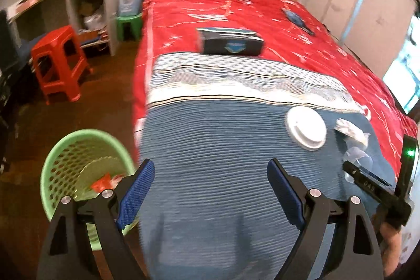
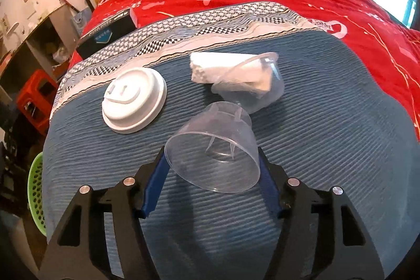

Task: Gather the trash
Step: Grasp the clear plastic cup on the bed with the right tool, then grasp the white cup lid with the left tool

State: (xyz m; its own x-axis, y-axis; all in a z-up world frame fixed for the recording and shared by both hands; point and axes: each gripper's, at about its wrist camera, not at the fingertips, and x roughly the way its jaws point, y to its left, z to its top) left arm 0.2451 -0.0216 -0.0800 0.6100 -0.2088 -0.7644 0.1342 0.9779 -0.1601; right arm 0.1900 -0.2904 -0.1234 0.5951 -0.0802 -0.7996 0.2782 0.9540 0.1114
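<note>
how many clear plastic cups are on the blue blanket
2. One clear cup lies on its side between the right tool's blue pads, which press its walls. The second cup lies just beyond it, over a crumpled white tissue. None seem hidden.

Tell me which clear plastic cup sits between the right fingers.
The nearer clear cup, empty, lying with its mouth toward the camera. The other cup lies farther back against crumpled white paper.

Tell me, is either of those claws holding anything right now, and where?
The right gripper holds a clear plastic cup by its sides near the wide rim. The left gripper is open and holds nothing.
</note>
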